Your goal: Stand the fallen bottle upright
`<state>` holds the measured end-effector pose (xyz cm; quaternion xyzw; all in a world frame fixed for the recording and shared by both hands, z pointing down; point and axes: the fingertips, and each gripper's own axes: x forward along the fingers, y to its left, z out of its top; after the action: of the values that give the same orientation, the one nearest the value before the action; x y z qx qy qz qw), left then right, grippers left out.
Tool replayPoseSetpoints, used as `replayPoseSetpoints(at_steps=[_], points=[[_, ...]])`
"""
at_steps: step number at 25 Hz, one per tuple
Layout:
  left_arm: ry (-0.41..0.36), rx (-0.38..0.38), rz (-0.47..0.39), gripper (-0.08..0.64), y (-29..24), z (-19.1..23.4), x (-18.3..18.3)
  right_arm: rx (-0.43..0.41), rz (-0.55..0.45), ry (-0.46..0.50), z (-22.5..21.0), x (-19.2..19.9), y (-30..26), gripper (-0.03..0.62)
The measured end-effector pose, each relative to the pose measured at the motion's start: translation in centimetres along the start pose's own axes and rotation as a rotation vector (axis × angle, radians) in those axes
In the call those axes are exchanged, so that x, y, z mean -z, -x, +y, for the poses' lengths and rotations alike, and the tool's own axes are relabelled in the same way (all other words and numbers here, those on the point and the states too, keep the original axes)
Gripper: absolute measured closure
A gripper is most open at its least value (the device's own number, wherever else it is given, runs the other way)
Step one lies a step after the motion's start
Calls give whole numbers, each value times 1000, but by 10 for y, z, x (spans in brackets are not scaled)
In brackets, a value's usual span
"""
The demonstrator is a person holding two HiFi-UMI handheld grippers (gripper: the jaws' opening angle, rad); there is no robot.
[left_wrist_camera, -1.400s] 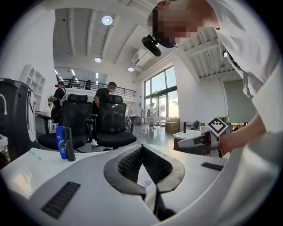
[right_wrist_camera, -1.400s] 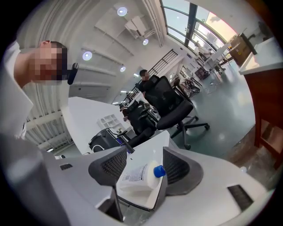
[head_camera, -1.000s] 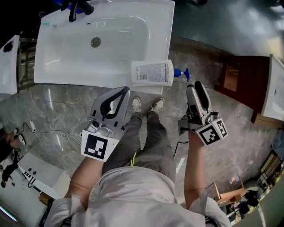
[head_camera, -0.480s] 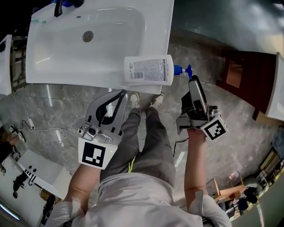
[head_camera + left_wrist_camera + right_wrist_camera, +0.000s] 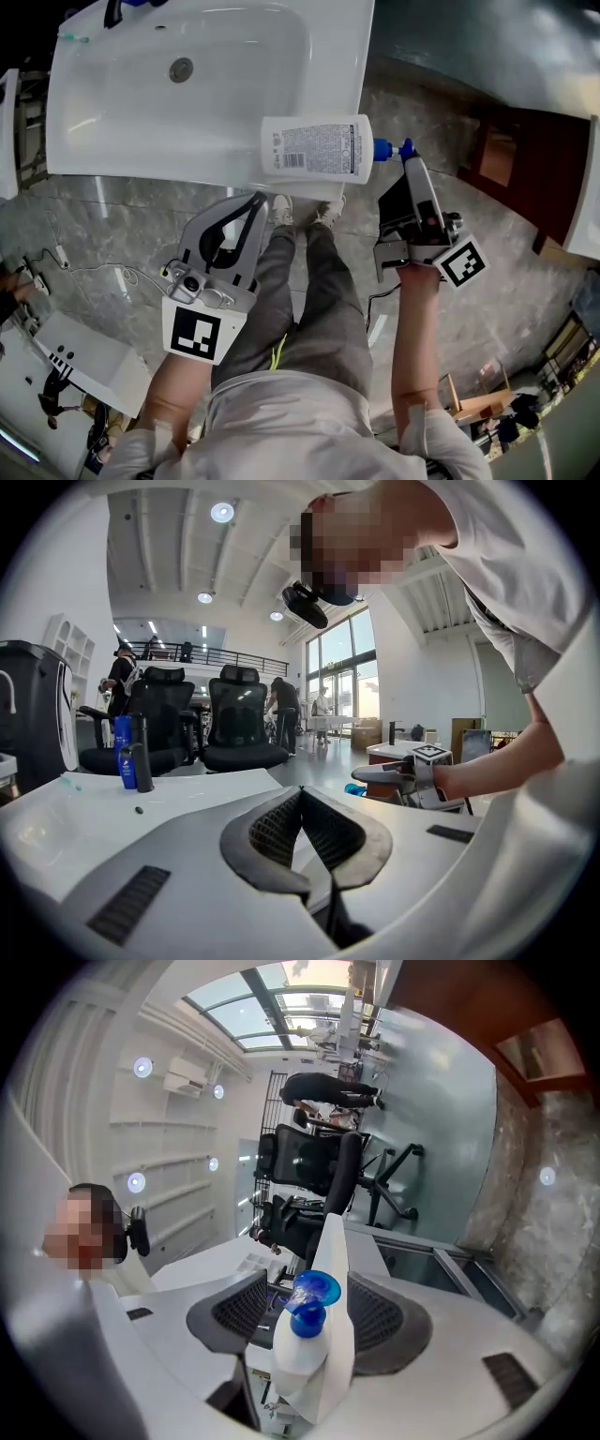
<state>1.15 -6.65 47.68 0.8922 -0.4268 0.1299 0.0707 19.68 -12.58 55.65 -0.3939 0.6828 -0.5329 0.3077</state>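
Observation:
A white bottle [image 5: 314, 147] with a blue pump [image 5: 389, 148] lies on its side on the front right corner of the white sink [image 5: 234, 56], pump pointing right. My right gripper [image 5: 410, 161] is at the pump end, seen edge-on from the head. In the right gripper view the bottle's neck [image 5: 298, 1349] and pump [image 5: 312, 1296] sit between the spread pads [image 5: 234, 1312] of my open right gripper [image 5: 309, 1283], with gaps on both sides. My left gripper [image 5: 257, 200] hangs below the sink's front edge, left of the bottle, shut and empty [image 5: 302, 795].
The sink has a drain [image 5: 181, 67] and a black tap [image 5: 112, 11] at its far left. A blue bottle [image 5: 123, 752] and a dark one stand at the sink's back. A brown cabinet [image 5: 511, 169] is at the right. The person's legs and shoes [image 5: 281, 211] are below.
My right gripper has moved up to the bottle's pump end, so the pump is now between its jaws. The left gripper has barely shifted. The bottle still lies flat.

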Motion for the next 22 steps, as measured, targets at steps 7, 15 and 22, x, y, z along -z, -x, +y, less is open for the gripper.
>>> replayPoseSetpoints(at_steps=[7,15,22], points=[[0,-3,4,543,1,1,1,-25,11,-61,-1,2,-10,345],[7,0,11,543,0,0,6,-33,22,-78,-4,6,-16,345],[12,-7,15,543,-2,2,10,-49,12,-120,-8,4,-17,346]])
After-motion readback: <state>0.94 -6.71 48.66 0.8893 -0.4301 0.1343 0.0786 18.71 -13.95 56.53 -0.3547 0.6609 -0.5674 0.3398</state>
